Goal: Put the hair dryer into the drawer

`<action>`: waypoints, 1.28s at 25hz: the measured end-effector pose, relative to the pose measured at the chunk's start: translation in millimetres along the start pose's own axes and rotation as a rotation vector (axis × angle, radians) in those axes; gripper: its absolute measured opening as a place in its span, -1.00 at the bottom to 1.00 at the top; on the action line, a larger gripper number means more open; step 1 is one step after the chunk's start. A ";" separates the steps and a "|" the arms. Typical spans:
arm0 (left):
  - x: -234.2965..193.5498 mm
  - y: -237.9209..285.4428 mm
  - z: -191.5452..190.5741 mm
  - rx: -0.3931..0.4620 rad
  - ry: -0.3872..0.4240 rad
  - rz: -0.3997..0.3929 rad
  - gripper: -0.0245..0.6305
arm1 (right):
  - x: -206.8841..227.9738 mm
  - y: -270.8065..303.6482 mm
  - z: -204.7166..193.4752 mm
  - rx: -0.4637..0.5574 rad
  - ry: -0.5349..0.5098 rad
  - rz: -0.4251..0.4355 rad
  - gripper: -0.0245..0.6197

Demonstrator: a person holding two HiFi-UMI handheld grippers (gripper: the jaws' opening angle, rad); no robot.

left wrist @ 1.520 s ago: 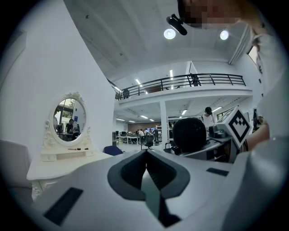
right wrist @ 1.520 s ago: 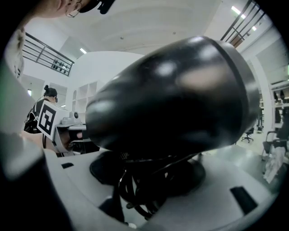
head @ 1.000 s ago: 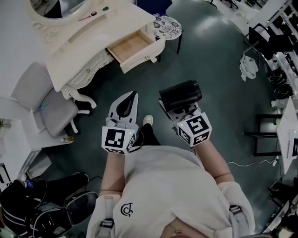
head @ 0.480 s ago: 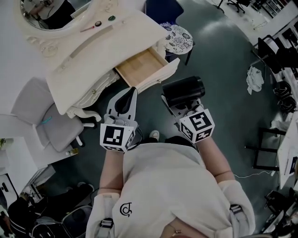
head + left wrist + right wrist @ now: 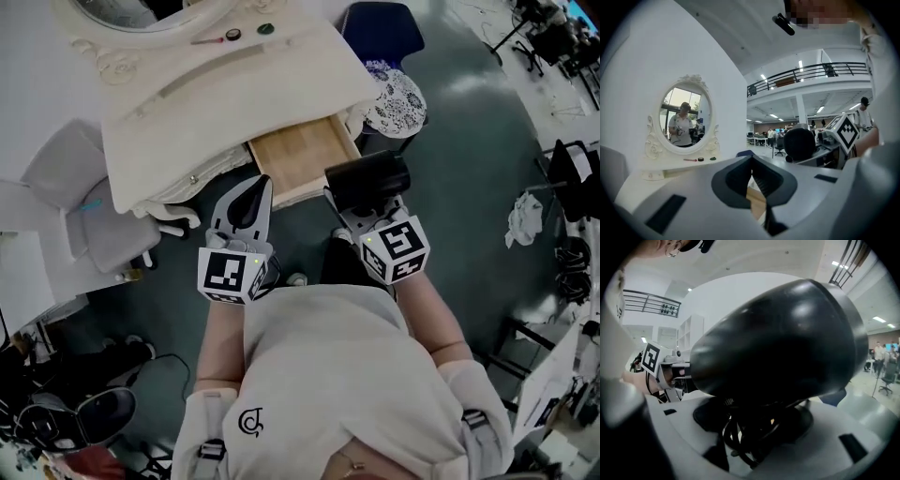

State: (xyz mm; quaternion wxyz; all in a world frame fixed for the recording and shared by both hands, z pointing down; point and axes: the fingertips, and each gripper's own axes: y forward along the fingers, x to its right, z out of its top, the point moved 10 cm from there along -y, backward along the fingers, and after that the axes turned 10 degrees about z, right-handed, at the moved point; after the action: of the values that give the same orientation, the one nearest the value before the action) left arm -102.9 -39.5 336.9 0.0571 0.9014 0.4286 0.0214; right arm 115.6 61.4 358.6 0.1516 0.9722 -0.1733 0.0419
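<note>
Right tool (image 5: 361,208) first: its jaws stand wide and are clamped on the black hair dryer (image 5: 367,180), with my hand just behind the marker cube (image 5: 394,251). In the right gripper view the hair dryer (image 5: 778,343) fills most of the frame. Its rounded barrel sits above the jaws of the right tool (image 5: 754,427), and loops of black cord (image 5: 740,437) are bunched between them.

My left tool (image 5: 246,202) is beside it, a little apart. Its tips are together and it has nothing in its grip. The left gripper view shows the left tool (image 5: 752,161) with its two dark pads meeting at the tip, and pale wood showing through the slit below them.

Just past both tools is the open drawer (image 5: 300,150), with its wooden bottom bare. From my head view the barrel of the hair dryer overlaps the drawer's front right corner, held above it and not resting inside. My left tool points at the drawer's front left corner.

The drawer is pulled out from under the white surface (image 5: 234,103), which carries a few small items near the oval mirror (image 5: 122,14). To the right of the surface stands a patterned stool (image 5: 398,94), and to the left a grey chair (image 5: 94,216) on the dark floor (image 5: 469,187).
</note>
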 end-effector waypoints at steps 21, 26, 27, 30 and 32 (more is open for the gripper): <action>8.7 86.8 -31.1 -0.013 -0.056 0.440 -0.88 | 133.6 173.8 -43.6 -0.396 -0.275 0.577 -0.14; 0.7 84.2 -45.9 -0.025 -0.099 0.484 -0.88 | 129.9 218.6 -95.2 -0.589 -0.375 0.680 -0.14; -1.8 83.3 -49.6 -0.033 -0.108 0.491 -0.88 | 129.7 225.3 -106.5 -0.632 -0.390 0.695 -0.14; -8.5 82.4 -60.5 -0.057 -0.116 0.507 -0.89 | 128.9 241.6 -136.0 -0.733 -0.442 0.737 -0.14; -10.5 81.7 -66.1 -0.067 -0.115 0.514 -0.88 | 128.7 249.1 -156.5 -0.797 -0.479 0.765 -0.14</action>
State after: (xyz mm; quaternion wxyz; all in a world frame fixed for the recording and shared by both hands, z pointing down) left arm -52.4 -93.3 412.6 0.1038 0.9781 0.1806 -0.0019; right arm 144.5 -154.6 594.4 0.4351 0.6916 -0.5426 -0.1948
